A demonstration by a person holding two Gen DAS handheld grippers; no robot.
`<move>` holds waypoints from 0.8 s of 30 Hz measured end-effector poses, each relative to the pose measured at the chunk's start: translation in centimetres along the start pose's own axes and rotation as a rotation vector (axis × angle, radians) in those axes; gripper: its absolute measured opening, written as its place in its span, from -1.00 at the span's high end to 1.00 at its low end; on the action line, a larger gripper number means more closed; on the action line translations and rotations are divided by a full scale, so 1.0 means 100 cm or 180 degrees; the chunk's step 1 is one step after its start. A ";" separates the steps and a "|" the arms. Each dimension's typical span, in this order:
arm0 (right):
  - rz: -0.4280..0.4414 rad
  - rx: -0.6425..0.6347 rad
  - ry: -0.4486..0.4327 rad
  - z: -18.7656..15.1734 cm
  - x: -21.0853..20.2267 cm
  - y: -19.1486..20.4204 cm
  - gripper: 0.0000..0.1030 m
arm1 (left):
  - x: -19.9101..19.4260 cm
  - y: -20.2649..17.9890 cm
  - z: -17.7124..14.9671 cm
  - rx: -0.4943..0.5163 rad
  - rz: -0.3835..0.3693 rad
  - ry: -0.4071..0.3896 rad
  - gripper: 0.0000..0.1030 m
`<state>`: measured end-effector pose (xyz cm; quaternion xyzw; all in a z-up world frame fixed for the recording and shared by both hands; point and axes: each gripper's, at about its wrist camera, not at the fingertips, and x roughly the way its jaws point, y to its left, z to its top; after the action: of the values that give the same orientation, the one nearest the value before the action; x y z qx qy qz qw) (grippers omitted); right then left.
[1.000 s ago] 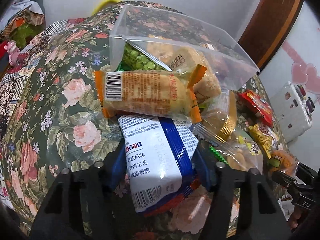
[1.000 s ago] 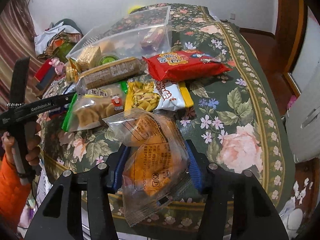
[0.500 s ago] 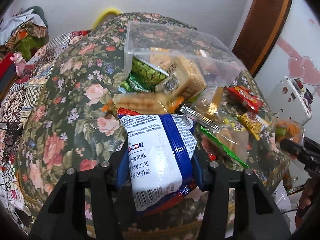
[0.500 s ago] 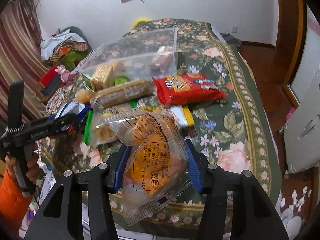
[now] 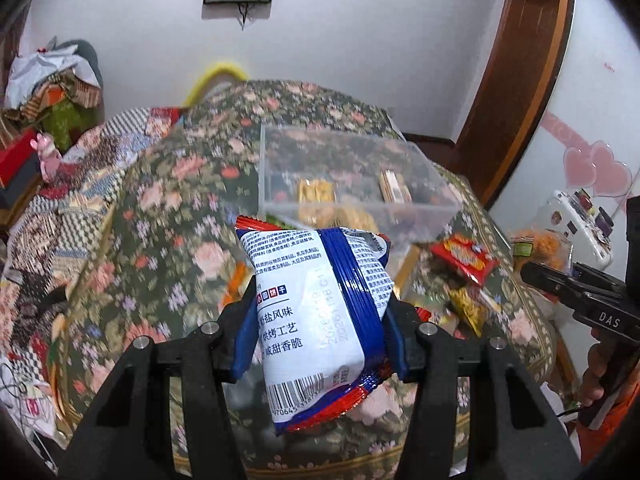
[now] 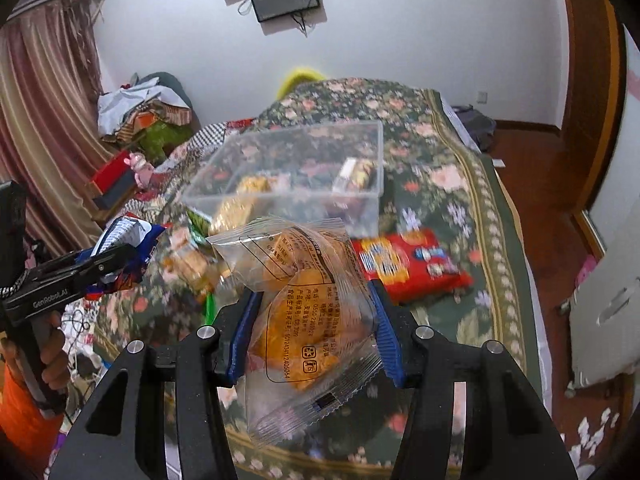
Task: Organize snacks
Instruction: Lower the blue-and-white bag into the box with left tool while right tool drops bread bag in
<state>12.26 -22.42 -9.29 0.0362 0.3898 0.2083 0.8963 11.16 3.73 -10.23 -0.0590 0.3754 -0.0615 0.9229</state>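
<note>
Both packets [image 5: 320,320] [image 6: 308,320] higher; two tongs [image 5: 320,340] [image 6: 308,344]

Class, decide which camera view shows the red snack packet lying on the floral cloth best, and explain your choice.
The right wrist view: the red snack packet lies whole and unobstructed beside the clear box. The left wrist view shows it smaller, near the picture's right side, farther off.
</note>
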 end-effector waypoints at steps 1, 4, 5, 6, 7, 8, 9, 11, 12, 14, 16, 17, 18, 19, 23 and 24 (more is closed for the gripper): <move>0.0009 -0.0005 -0.0017 0.003 0.000 0.001 0.05 | -0.001 -0.001 0.004 0.0006 0.0001 -0.0023 -0.02; 0.0041 -0.0027 -0.0100 0.019 0.004 0.005 0.05 | -0.002 -0.001 0.018 0.0026 0.0023 -0.0108 -0.02; 0.0048 -0.0033 -0.0136 0.025 0.005 0.007 0.05 | -0.002 -0.001 0.022 0.0034 0.0030 -0.0135 -0.02; 0.0057 -0.0037 -0.0173 0.031 0.006 0.009 0.05 | -0.002 -0.001 0.028 0.0039 0.0032 -0.0174 -0.02; 0.0067 -0.0039 -0.0195 0.035 0.008 0.009 0.05 | -0.002 -0.001 0.033 0.0039 0.0030 -0.0201 -0.02; 0.0082 -0.0040 -0.0224 0.042 0.010 0.010 0.05 | -0.001 -0.002 0.038 0.0044 0.0031 -0.0233 -0.02; 0.0092 -0.0037 -0.0243 0.046 0.011 0.011 0.05 | -0.001 -0.002 0.044 0.0053 0.0040 -0.0269 -0.02; 0.0116 -0.0033 -0.0281 0.057 0.017 0.012 0.05 | 0.002 -0.004 0.052 0.0070 0.0052 -0.0311 -0.02; 0.0118 -0.0034 -0.0294 0.061 0.019 0.013 0.05 | 0.004 -0.005 0.058 0.0083 0.0057 -0.0330 -0.02; 0.0121 -0.0045 -0.0318 0.070 0.026 0.015 0.05 | 0.009 -0.005 0.065 0.0096 0.0064 -0.0351 -0.02; 0.0113 -0.0072 -0.0321 0.077 0.033 0.017 0.05 | 0.018 -0.005 0.074 0.0116 0.0092 -0.0367 -0.03; 0.0104 -0.0096 -0.0318 0.080 0.038 0.019 0.05 | 0.021 -0.006 0.077 0.0124 0.0104 -0.0367 -0.03; 0.0089 -0.0123 -0.0313 0.084 0.043 0.020 0.05 | 0.027 -0.006 0.081 0.0137 0.0104 -0.0362 -0.03; 0.0081 -0.0138 -0.0309 0.086 0.045 0.021 0.05 | 0.030 -0.007 0.083 0.0141 0.0104 -0.0359 -0.03; 0.0068 -0.0172 -0.0236 0.096 0.067 0.023 0.05 | 0.052 -0.006 0.094 0.0130 0.0087 -0.0311 -0.03; 0.0067 -0.0176 -0.0216 0.098 0.072 0.024 0.05 | 0.060 -0.004 0.096 0.0104 0.0060 -0.0273 -0.03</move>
<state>22.80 -16.44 -6.90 0.0226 0.3528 0.2271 0.9074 22.15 2.94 -7.43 -0.0430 0.3351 -0.0563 0.9395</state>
